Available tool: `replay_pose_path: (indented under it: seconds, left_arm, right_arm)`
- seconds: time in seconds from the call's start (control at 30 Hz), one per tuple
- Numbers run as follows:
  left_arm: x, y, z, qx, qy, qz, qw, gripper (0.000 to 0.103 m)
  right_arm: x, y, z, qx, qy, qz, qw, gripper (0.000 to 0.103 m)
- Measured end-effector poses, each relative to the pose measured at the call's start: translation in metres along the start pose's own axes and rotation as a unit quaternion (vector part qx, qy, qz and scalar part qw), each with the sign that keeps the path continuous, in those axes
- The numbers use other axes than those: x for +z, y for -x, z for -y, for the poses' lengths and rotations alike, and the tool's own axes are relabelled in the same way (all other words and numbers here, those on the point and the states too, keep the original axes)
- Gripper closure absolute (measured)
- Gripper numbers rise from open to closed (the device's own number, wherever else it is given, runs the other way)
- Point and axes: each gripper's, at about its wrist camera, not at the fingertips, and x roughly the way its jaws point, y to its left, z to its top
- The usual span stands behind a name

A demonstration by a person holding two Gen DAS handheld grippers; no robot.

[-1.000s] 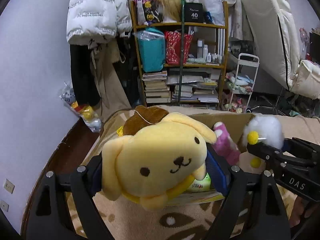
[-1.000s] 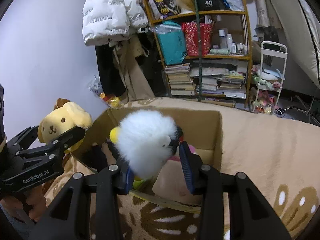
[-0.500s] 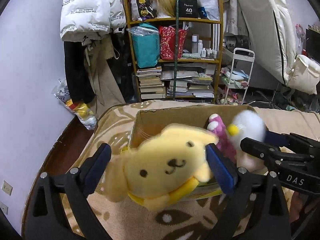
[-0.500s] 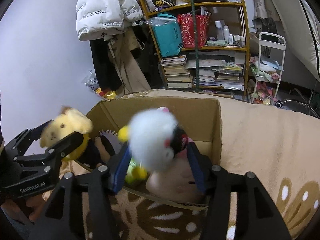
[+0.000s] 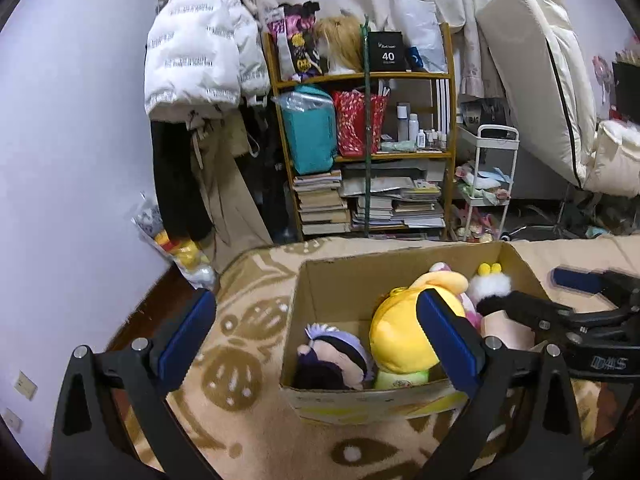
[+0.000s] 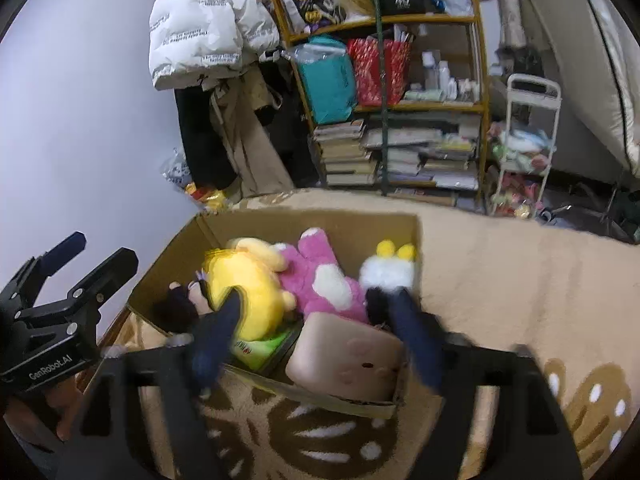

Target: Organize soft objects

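Box rim beneath opening jaws

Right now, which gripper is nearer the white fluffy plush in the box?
Right. The right gripper, jaws opening, is just above the white fluffy plush; the left gripper, also opening, is over the box's other side.

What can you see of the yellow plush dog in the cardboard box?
The yellow plush dog is soft, bright yellow and floppy-eared. It lies tumbled in the cardboard box, face hidden, an ear toward the far wall. It leans against the pink plush, with a dark-haired doll at its other side. Neither gripper holds it.
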Motion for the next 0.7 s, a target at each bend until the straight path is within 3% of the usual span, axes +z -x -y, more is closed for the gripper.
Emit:
replay_pose_path:
  seconds: [0.07, 0.27, 0.7]
  left_arm:
    - [0.003, 0.005, -0.001, 0.007, 0.004, 0.01, 0.9999, 0.004]
    - [0.009, 0.025, -0.008, 0.018, 0.03, 0.021, 0.9992, 0.004]
    - [0.008, 0.109, -0.025, 0.044, 0.039, 0.051, 0.997, 0.001]
  right_arm:
    - [0.001, 0.01, -0.003, -0.014, 0.016, 0.028, 0.999, 0.0]
    - [0.002, 0.03, -0.018, -0.021, 0.061, 0.049, 0.997, 0.0]
    - [-0.001, 0.093, -0.021, -0.013, 0.042, 0.066, 0.997, 0.0]
